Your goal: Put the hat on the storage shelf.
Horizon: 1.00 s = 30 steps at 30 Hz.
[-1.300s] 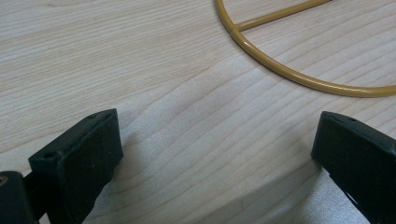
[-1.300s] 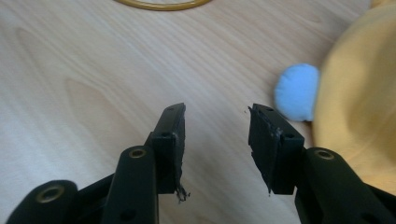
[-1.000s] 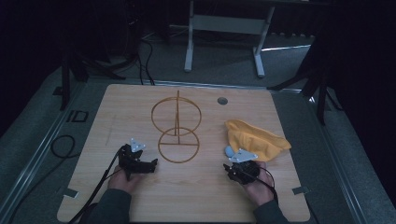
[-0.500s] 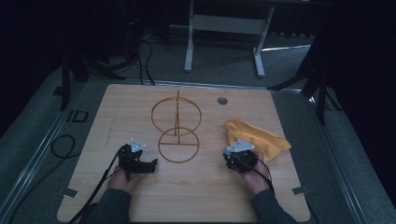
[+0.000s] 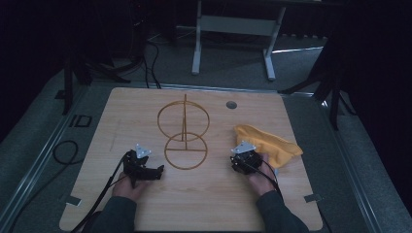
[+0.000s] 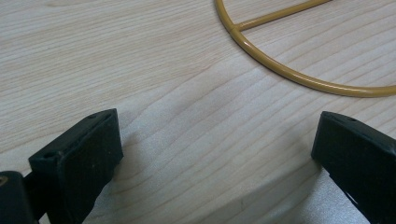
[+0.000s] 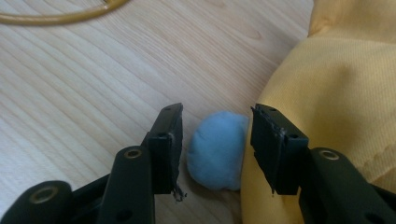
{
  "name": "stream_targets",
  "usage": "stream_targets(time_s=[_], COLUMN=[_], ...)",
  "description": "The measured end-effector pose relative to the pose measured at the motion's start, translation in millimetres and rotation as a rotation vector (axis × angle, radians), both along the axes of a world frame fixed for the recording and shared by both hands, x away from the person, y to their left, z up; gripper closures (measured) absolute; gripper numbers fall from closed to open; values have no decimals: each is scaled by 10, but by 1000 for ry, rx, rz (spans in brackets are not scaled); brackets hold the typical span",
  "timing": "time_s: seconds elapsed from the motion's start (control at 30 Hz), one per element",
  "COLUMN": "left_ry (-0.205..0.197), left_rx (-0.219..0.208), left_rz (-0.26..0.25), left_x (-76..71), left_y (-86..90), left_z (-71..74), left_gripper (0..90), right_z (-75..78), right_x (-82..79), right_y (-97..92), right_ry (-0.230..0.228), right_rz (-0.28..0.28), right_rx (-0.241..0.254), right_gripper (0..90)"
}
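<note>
A small blue ball (image 7: 217, 149) lies on the wooden table against the edge of a yellow cloth (image 7: 345, 88). My right gripper (image 7: 217, 112) is open, and its jaws straddle the ball with a small gap on the left side. In the high view the right gripper (image 5: 241, 158) sits at the cloth's (image 5: 272, 143) left edge and covers the ball. My left gripper (image 6: 219, 123) is wide open over bare wood, just short of a gold wire ring (image 6: 299, 77). Seen from above, the left gripper (image 5: 156, 170) lies beside the wire stand (image 5: 183, 131).
The gold wire stand has a flat ring, an upright ring and a post near the table's middle. A round grommet hole (image 5: 231, 104) sits at the back of the table (image 5: 121, 111). Cables trail off the left front edge.
My right gripper has moved forward and left over the blue ball, which now lies under it in the high view. The left gripper has stayed put.
</note>
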<state>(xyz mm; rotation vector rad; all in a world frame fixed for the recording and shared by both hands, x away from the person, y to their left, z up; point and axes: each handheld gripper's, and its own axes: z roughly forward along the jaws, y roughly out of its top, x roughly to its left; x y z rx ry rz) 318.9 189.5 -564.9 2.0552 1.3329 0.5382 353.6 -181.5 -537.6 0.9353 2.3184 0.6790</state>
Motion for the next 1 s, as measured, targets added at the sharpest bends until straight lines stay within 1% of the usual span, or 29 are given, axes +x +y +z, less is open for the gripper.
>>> stream_targets(time_s=[0.07, 0.13, 0.2, 0.37, 0.43, 0.53, 0.63, 0.67, 0.8, 0.9, 0.93, 1.0], left_ry=[0, 0, 0, 0, 0, 0, 0, -1, -1, -1, -1, -1], left_rx=[0, 0, 0, 0, 0, 0, -1, 0, -1, -1, -1, -2], left_rz=[0, 0, 0, 0, 0, 1, 1, 0, 1, 2, 2, 2], left_x=[0, 0, 0, 0, 0, 0, 0, 0, 0, 0, 0, 0], left_y=[0, 0, 0, 0, -1, -1, -1, 0, -1, -2, -2, -2], left_z=[0, 0, 0, 0, 0, 0, 0, 0, -1, -1, -1, -1], left_gripper=[19, 19, 19, 19, 19, 19, 19, 19, 19, 18, 19, 19], right_z=[-16, -28, -34, -59, -66, -53, -26, -9, 49, 97, 97, 170], right_x=[10, 21, 19, 8, 5, 7, 2, -7, -44, -63, -63, -84], right_y=[0, -4, -1, 2, 2, -16, -39, -50, -86, -124, -124, -179], right_ry=[5, 4, -2, -13, -14, -20, -22, -27, -32, -29, -29, -21], right_rz=[0, -4, -20, -31, -32, -44, -54, -49, -39, -32, -32, -25], right_rx=[-11, -27, -44, -79, -86, -77, -67, -65, -55, -34, -34, -2], right_gripper=[578, 579, 577, 585, 634, 723, 775, 794, 823, 827, 827, 829])
